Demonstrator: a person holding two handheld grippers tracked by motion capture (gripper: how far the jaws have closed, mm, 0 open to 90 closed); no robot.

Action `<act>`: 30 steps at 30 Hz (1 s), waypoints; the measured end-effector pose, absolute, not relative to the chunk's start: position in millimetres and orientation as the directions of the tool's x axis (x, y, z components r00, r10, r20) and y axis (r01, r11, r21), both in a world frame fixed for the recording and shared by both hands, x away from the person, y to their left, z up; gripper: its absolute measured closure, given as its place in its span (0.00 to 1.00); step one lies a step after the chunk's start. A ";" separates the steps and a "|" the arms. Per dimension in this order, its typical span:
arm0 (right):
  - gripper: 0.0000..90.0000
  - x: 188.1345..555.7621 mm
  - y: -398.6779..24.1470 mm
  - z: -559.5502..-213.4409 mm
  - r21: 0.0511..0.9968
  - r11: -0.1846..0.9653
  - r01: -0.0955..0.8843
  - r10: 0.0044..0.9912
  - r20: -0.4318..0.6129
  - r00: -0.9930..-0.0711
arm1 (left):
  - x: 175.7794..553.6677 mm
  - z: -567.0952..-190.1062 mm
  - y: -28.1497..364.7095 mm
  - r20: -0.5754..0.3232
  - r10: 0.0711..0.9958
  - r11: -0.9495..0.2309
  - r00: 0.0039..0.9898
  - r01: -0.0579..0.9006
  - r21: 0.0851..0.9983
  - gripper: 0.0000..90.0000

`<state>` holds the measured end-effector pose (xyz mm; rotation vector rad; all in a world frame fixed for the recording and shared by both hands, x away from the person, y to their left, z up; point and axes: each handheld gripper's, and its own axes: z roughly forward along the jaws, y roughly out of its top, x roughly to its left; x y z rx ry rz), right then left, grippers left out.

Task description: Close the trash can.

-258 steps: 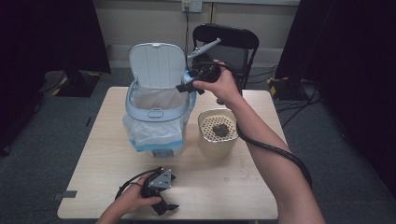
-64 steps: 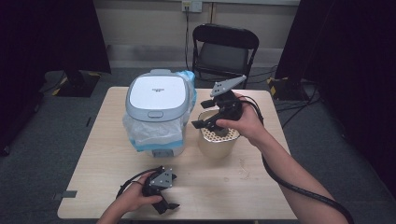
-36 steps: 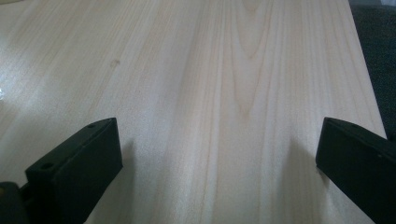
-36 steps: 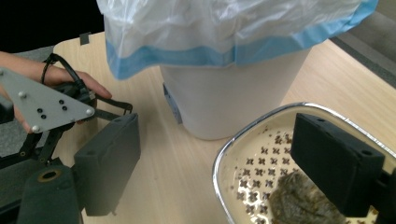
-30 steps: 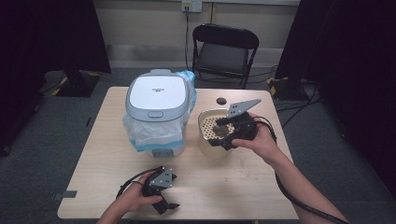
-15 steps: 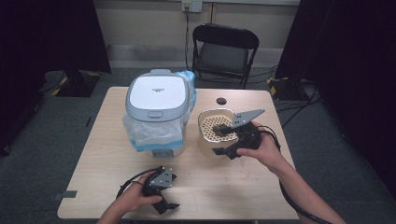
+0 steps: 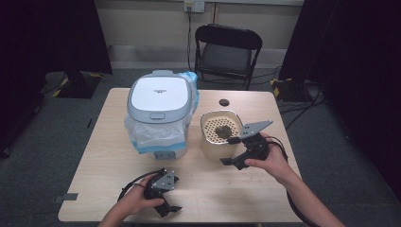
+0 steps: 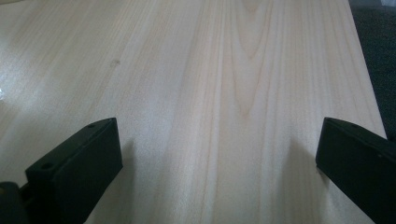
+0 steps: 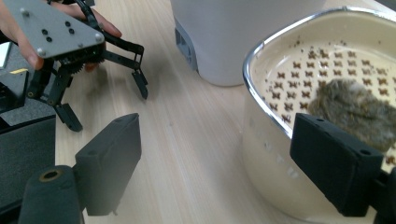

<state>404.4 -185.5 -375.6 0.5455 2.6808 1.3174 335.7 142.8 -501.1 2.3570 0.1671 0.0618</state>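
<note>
The basket (image 7: 221, 134) stands on the table (image 7: 94, 156), right of centre and just right of the bin (image 7: 160, 116); it is a cream, squarish container with rounded corners and a bright metal rim; its inner floor is pierced with rows of small dark cut-outs, and a clump of grey-brown fluff (image 7: 222, 128) lies on that floor, toward the middle; in the right gripper view the fluff (image 9: 356, 112) looks matted and coarse, and the basket (image 9: 271, 154) wall is smooth and pale.

The right gripper (image 7: 230, 151) is at the basket's near right side; its jaws are spread, one outside the wall over the table and one over the rim, above the basket's inside; the pads press on nothing, so the wall stands between them ungripped.

The left gripper (image 7: 171, 198) rests on the near part of the table, well apart from the basket, in the person's left hand (image 7: 137, 201); its jaws are spread wide over bare wood with nothing between them.

The bin is white and grey with its lid shut and a clear bag hanging out around the top; a small black disc (image 7: 223, 102) lies on the table beyond the basket.
</note>
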 end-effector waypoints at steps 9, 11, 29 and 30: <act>0.18 400.9 -195.4 -386.9 0.781 0.557 0.283 0.376 0.067 -0.924 | 335.7 -501.1 142.8 -0.005 0.139 -0.704 0.990 0.103 0.703 0.00; 0.18 399.8 -197.2 -390.4 0.780 0.554 0.290 0.379 0.073 -0.923 | 335.7 -501.1 142.8 -0.005 0.139 -0.703 0.990 0.103 0.703 0.00; 0.18 393.5 -209.5 -421.1 0.752 0.575 0.322 0.381 0.103 -0.919 | 335.7 -501.1 142.8 -0.005 0.139 -0.704 0.990 0.102 0.703 0.00; 0.18 393.6 -209.9 -421.7 0.752 0.576 0.322 0.382 0.101 -0.919 | 335.8 -501.1 142.8 -0.005 0.138 -0.704 0.990 0.102 0.703 0.00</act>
